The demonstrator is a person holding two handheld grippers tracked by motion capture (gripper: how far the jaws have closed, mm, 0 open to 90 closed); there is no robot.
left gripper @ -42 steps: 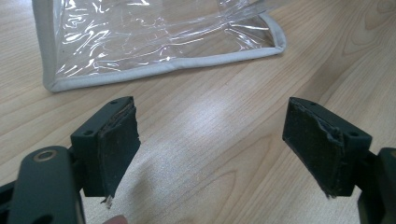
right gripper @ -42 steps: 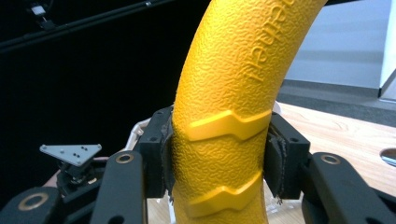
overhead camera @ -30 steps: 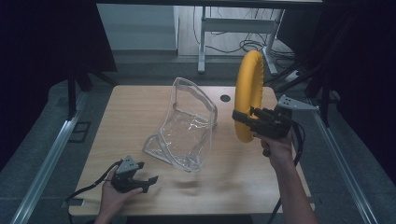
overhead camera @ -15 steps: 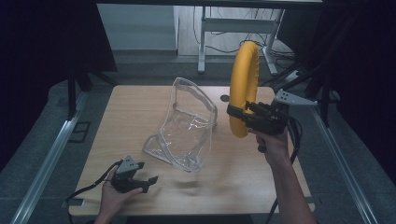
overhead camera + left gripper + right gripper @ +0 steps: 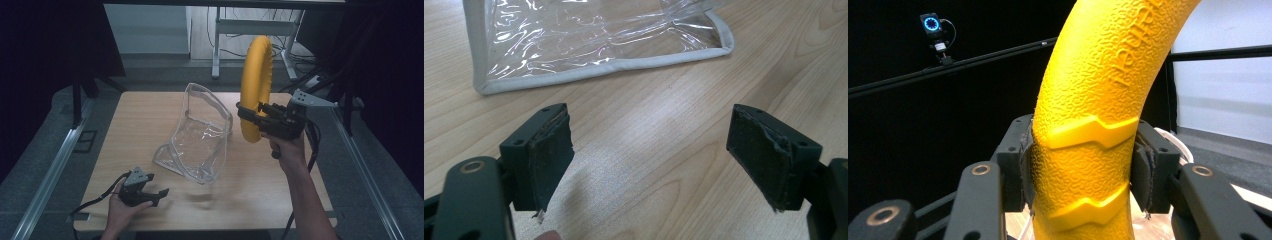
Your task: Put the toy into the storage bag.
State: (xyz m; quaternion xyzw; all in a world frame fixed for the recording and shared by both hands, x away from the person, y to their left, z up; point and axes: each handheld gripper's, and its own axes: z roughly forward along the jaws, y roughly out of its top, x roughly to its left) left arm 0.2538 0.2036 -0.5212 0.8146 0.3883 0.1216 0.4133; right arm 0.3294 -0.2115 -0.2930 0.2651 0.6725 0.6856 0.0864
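Note:
A yellow textured ring [image 5: 255,82] is held upright above the table's right side, with my right gripper [image 5: 248,116] shut on its lower part; the right gripper view has both pads pressed against the yellow ring [image 5: 1088,150]. A clear plastic bag [image 5: 200,137] with a pale trim stands open in the middle of the table, just left of the ring. My left gripper [image 5: 157,195] rests low near the front left edge, open with nothing between its jaws. In the left gripper view the bag's [image 5: 594,40] trimmed edge lies ahead of the wide-apart pads [image 5: 549,155].
The wooden table [image 5: 145,112] ends close to my left hand at the front. A cable [image 5: 92,202] trails off the left gripper. Table legs and cables [image 5: 295,75] stand on the floor beyond the far edge. Metal rails [image 5: 50,172] run along both sides.
My right gripper has carried the yellow ring leftward and slightly up, closer to the bag's open top. The left gripper has stayed put.

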